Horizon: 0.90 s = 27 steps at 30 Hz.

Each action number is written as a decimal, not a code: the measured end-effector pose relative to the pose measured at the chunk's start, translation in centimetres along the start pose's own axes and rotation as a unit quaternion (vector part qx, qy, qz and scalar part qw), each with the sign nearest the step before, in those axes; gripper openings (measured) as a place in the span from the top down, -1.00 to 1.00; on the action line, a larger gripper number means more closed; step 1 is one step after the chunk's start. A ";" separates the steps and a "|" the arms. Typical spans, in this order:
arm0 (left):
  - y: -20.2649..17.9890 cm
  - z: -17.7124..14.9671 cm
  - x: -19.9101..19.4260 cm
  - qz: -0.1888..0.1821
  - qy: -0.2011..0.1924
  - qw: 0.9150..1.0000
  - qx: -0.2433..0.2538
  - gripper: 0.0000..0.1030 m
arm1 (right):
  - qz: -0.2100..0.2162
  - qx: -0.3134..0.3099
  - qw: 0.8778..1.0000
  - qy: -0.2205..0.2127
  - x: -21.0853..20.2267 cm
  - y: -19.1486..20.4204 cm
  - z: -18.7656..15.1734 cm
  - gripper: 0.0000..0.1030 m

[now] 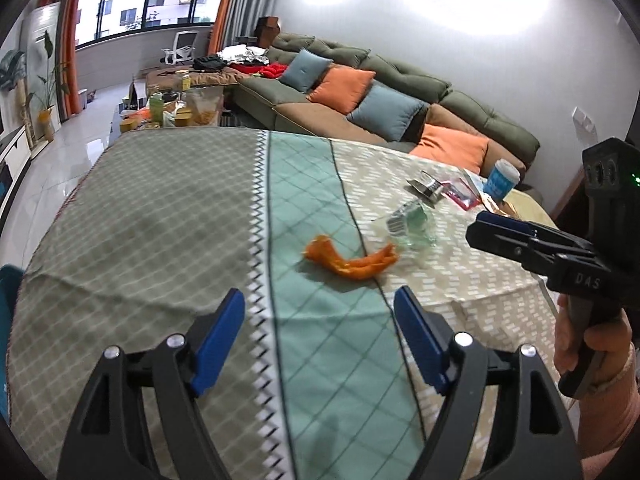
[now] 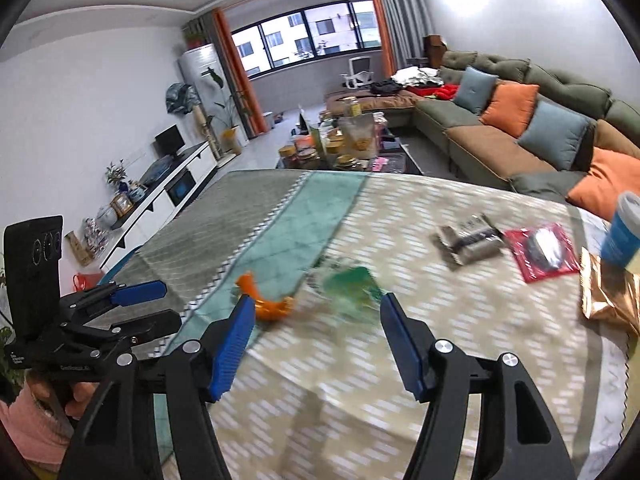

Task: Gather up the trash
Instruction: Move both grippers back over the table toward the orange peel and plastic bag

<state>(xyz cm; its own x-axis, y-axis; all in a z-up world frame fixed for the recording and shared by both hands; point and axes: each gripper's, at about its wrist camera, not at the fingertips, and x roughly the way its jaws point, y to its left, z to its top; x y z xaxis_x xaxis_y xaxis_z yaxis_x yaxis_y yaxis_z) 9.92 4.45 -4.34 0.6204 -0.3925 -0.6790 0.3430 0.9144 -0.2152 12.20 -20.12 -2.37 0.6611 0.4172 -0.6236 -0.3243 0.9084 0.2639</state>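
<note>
Left gripper point(image 1: 318, 336) blue fingers wide, empty | right gripper point(image 2: 316, 340) likewise | curled orange peel point(image 1: 350, 260) on patterned counter point(image 1: 160, 208): advised straddling the peel's middle before closing.

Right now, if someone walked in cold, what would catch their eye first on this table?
Probably the bright orange peel lying on the green stripe of the tablecloth, just ahead of the open left gripper. Beside it sits a clear crumpled wrapper with green print, in front of the open right gripper. Farther toward the sofa are a red packet and a blue cup.
</note>
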 end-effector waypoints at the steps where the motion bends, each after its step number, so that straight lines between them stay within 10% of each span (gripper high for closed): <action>1: -0.3 0.1 0.2 0.001 0.002 1.000 0.001 -0.51 | -0.002 0.001 1.000 -0.001 0.0 -0.2 -0.1 -0.26; 27: -2.3 0.9 1.1 0.021 0.017 1.000 0.004 -0.47 | 0.001 0.004 1.000 0.004 0.7 -0.2 -0.6 -0.31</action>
<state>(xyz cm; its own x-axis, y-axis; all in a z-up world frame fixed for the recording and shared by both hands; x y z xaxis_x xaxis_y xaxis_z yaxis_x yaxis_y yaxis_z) 10.51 1.84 -3.97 0.6107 -0.3492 -0.7107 0.3222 0.9294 -0.1798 12.27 -20.00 -3.29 0.6546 0.4193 -0.6291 -0.3210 0.9075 0.2709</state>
